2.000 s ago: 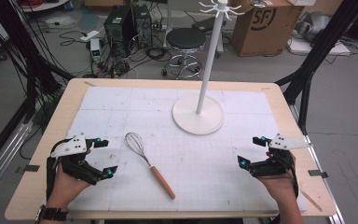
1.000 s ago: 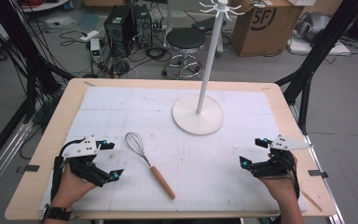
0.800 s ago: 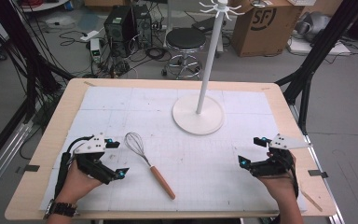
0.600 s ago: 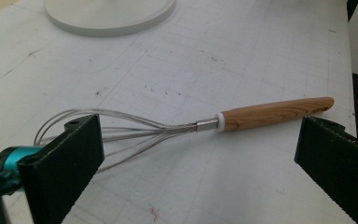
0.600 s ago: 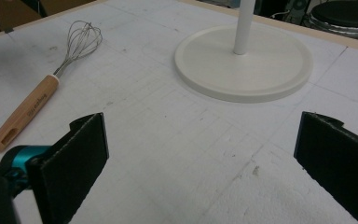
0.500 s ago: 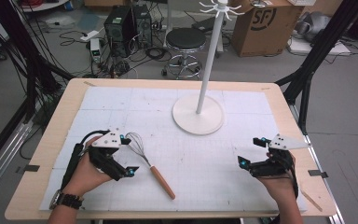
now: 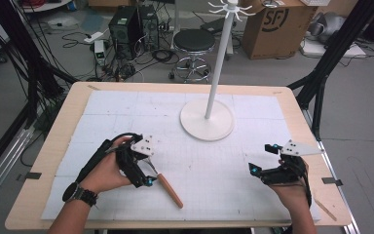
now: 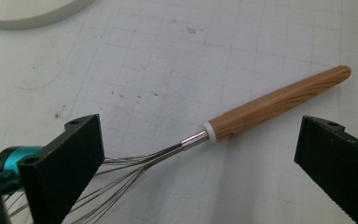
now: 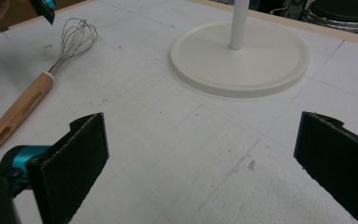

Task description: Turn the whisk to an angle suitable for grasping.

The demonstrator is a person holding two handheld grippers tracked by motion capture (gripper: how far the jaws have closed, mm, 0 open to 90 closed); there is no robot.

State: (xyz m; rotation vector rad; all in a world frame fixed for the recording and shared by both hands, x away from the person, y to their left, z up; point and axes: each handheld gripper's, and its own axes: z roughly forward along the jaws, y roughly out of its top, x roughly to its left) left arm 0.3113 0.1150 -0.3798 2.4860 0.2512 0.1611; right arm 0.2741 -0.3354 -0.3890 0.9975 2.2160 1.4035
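Note:
A whisk (image 7: 169,191) with a wooden handle lies on the white gridded mat, handle towards the front right. My left gripper (image 7: 146,168) hovers over its wire head, tilted, held by a hand. In the left gripper view the jaws stand wide apart, with the whisk (image 8: 261,105) lying on the mat between them, untouched by my left gripper (image 8: 198,135). My right gripper (image 7: 263,158) rests near the front right of the table, open and empty. From the right gripper view my right gripper (image 9: 200,126) faces the bare mat, with the whisk (image 9: 32,98) far to its left.
A white stand with a round base (image 7: 207,119) and a tall pole (image 7: 216,63) rises at the back middle of the mat; its base (image 9: 240,51) is ahead of the right gripper. The wooden table edge (image 7: 58,141) frames the mat. A stool, boxes and cables lie beyond.
My left gripper has travelled right from the table's left front to above the whisk's wire head, staying open. The right gripper has barely moved.

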